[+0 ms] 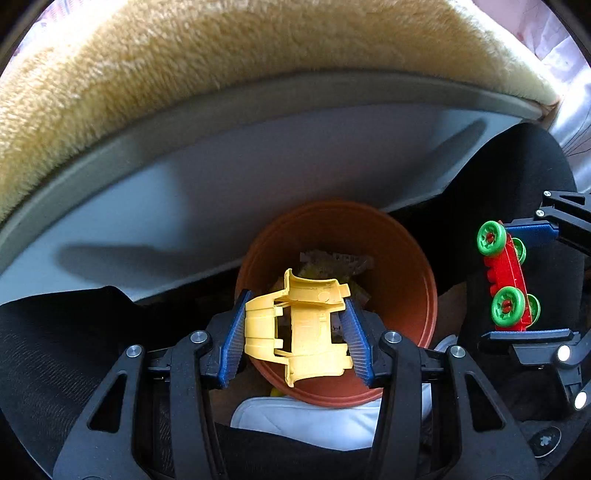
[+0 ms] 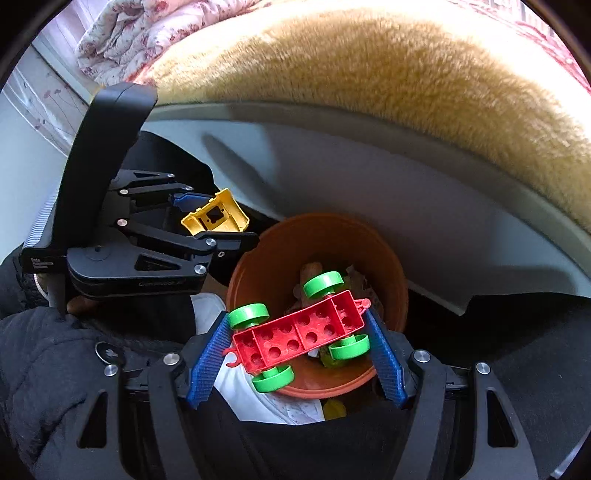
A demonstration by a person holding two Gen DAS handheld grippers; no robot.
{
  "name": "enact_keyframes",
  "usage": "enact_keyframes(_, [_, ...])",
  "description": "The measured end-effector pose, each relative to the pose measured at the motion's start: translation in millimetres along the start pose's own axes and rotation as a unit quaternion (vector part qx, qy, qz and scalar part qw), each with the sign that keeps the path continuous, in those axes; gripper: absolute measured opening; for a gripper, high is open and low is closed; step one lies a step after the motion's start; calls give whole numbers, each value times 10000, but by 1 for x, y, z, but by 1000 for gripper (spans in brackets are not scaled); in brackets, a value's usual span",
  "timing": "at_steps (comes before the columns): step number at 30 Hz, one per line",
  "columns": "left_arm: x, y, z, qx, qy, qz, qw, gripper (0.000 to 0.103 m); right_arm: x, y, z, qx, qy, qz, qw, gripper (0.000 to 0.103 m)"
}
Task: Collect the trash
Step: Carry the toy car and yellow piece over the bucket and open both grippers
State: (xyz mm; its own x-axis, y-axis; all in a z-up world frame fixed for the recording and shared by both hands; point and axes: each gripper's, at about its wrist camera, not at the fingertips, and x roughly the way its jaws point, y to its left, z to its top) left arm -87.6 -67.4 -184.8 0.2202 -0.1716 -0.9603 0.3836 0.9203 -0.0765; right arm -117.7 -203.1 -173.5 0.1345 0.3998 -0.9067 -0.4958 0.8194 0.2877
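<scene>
My left gripper (image 1: 297, 332) is shut on a yellow plastic toy part (image 1: 299, 328), held right above a terracotta-coloured pot (image 1: 402, 258) that has scraps inside. My right gripper (image 2: 297, 339) is shut on a red toy block car with green wheels (image 2: 299, 332), also over the same pot (image 2: 280, 251). Each gripper shows in the other's view: the right gripper (image 1: 524, 284) with the red car (image 1: 506, 280) at the right edge, and the left gripper (image 2: 218, 218) with the yellow part (image 2: 216, 214) at upper left. Both point steeply downward.
A tan fluffy blanket (image 1: 221, 66) covers a bed with a pale grey frame (image 1: 258, 166) beyond the pot. The person's dark trouser legs (image 1: 55, 350) flank the pot, a white shoe (image 1: 306, 421) lies below it. Floral bedding (image 2: 122, 33) sits upper left.
</scene>
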Motion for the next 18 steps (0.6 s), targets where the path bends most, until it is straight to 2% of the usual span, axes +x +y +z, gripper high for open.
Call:
enact_keyframes(6, [10, 4, 1, -17, 206, 30, 9998, 48, 15, 3, 7, -45, 165, 26, 9999, 71])
enact_keyframes(7, [13, 4, 1, 1, 292, 53, 9996, 53, 17, 2, 7, -35, 187, 17, 9998, 75])
enact_keyframes(8, [17, 2, 6, 5, 350, 77, 9994, 66, 19, 0, 8, 6, 207, -7, 9998, 81])
enact_keyframes(9, [20, 3, 7, -3, 390, 91, 9992, 72, 20, -2, 8, 56, 216, -15, 9998, 81])
enact_keyframes(18, [17, 8, 5, -109, 308, 79, 9994, 73, 4, -3, 5, 131, 53, -43, 9999, 82])
